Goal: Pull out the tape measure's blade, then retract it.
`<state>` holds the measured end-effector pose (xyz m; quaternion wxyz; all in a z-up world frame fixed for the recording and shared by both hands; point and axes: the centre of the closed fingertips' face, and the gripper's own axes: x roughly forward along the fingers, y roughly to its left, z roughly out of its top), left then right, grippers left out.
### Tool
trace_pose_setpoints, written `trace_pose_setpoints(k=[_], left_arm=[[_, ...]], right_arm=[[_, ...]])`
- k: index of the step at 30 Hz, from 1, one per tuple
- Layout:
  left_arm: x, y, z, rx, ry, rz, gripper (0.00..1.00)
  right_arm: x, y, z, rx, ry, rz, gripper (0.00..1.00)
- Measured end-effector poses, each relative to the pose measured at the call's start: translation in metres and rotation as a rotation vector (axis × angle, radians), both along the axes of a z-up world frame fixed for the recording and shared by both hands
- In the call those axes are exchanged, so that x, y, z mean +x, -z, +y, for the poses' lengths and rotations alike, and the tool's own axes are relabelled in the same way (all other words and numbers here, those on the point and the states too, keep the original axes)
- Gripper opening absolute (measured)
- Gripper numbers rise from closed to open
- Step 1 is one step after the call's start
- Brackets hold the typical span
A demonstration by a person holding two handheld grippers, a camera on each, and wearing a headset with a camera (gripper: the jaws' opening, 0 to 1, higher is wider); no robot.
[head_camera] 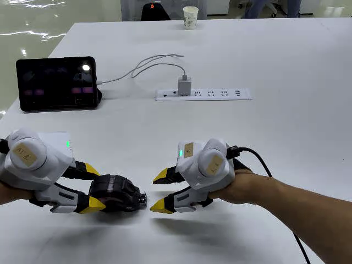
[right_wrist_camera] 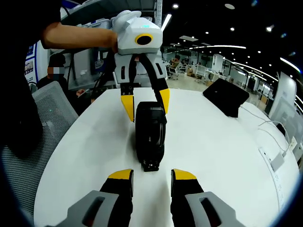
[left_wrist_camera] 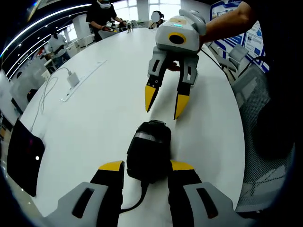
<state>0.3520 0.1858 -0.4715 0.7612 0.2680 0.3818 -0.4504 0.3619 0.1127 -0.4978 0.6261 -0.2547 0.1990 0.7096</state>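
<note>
A black tape measure [head_camera: 116, 192] lies on the white table [head_camera: 286, 121], with my left gripper [head_camera: 93, 187] shut on its case. In the left gripper view the case [left_wrist_camera: 149, 151] sits tight between my left gripper's [left_wrist_camera: 147, 166] yellow-tipped jaws. The blade is inside; its end hook [right_wrist_camera: 150, 166] points at my right gripper [right_wrist_camera: 152, 176]. That right gripper [head_camera: 159, 191] stands open just right of the hook, jaws apart and not touching it. It shows as the right gripper [left_wrist_camera: 164, 100] beyond the case, while the left gripper [right_wrist_camera: 146, 104] shows behind the tape measure [right_wrist_camera: 150, 135].
A dark tablet [head_camera: 58, 82] stands at the back left. A white power strip [head_camera: 203, 94] with a charger and cable lies mid-table, and a paper cup [head_camera: 190, 17] is at the far edge. The right gripper's black cable [head_camera: 264, 165] trails toward the front.
</note>
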Motion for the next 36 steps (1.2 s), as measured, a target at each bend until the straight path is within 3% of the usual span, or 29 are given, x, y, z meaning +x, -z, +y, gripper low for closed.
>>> trace_pose_setpoints(k=[13,24,36], left_arm=[[0.001,0.007,0.000,0.053,0.079,0.019,0.26],[0.002,0.009,0.000,0.040,0.094,0.000,0.25],[0.002,0.009,0.001,0.037,0.097,0.002,0.24]], right_arm=[[-0.001,0.012,0.015,-0.044,-0.056,-0.016,0.19],[-0.001,0.020,0.017,-0.064,-0.059,-0.020,0.15],[-0.004,0.022,0.021,-0.061,-0.050,-0.002,0.11]])
